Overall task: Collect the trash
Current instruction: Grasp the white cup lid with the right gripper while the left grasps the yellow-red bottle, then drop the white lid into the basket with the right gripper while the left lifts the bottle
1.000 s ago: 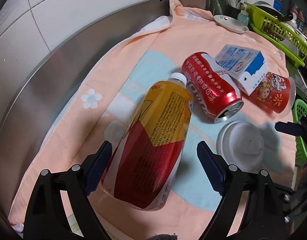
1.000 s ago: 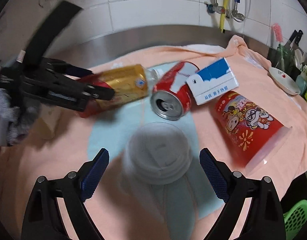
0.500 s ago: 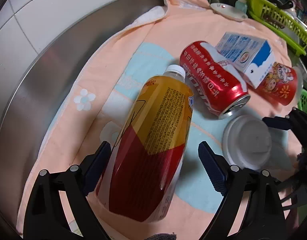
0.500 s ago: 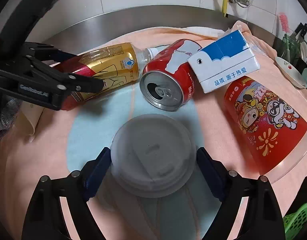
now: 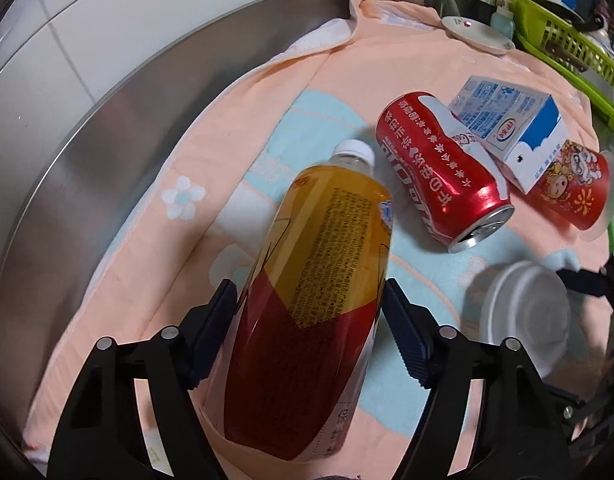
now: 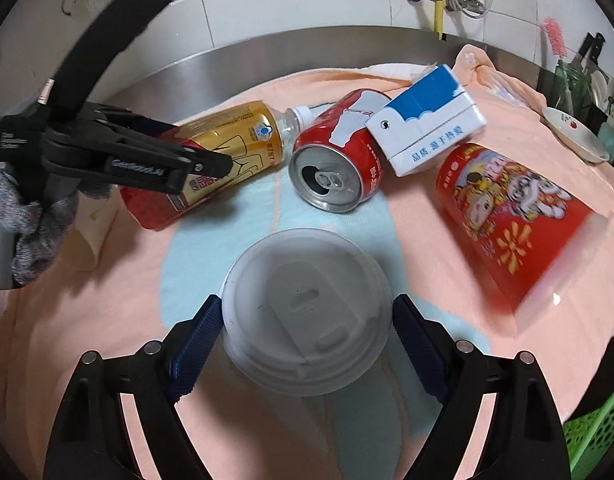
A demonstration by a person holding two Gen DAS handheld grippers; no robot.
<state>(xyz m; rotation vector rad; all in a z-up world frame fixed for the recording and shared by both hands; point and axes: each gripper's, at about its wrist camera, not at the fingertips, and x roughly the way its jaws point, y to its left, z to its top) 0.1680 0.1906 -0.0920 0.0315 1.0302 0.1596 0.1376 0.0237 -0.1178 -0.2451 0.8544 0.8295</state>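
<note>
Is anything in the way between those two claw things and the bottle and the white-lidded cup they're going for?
Nothing visible. The left hand-held gripper already has its pads on either side of the bottle, and the right hand-held gripper flanks the white-lidded cup. The red can lies apart, farther back.
</note>
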